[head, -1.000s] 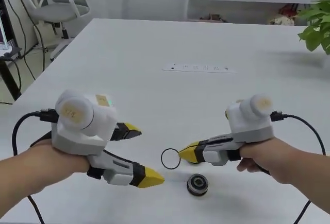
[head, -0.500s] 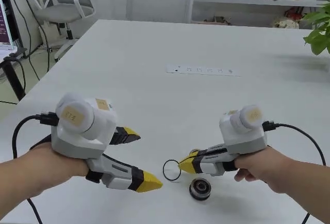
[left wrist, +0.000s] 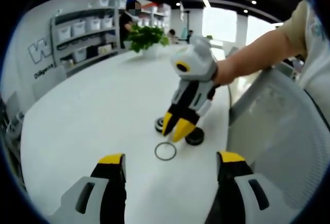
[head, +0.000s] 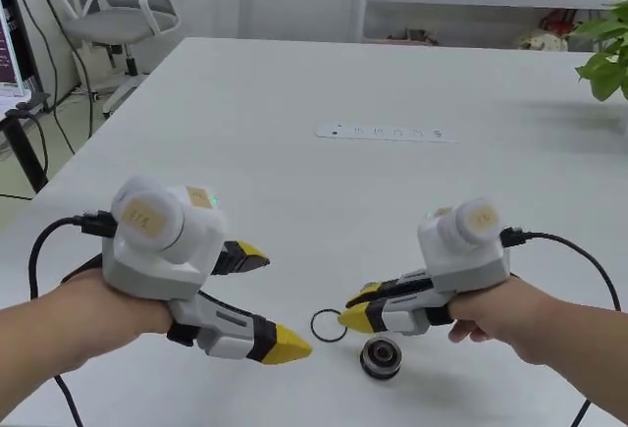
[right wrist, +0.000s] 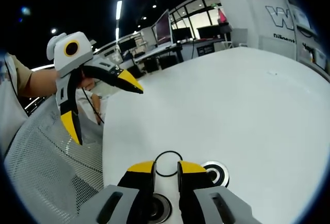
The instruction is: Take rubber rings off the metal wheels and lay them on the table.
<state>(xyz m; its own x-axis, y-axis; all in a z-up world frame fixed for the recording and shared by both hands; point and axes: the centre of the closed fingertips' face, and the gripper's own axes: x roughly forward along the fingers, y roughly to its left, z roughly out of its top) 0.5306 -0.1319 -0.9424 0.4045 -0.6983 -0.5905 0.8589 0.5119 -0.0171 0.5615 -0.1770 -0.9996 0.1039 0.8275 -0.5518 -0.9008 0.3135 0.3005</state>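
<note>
The rubber ring (head: 328,326) is lying flat near the table's (head: 392,74) front edge, beside a metal wheel (head: 381,356). The right gripper (head: 349,309) is hovering by it, jaws slightly apart; the left gripper (head: 275,301) is gaping wide.

An office — swivel chair (head: 118,5), monitors (right wrist: 164,27), shelving (left wrist: 82,36), white table (head: 392,83).

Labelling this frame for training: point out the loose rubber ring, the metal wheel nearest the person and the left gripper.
rubber ring (head: 313,326): head view, its left arc.
metal wheel (head: 381,356): head view, its hub.
left gripper (head: 287,304): head view, gap midway between its open jaw tips.
</note>
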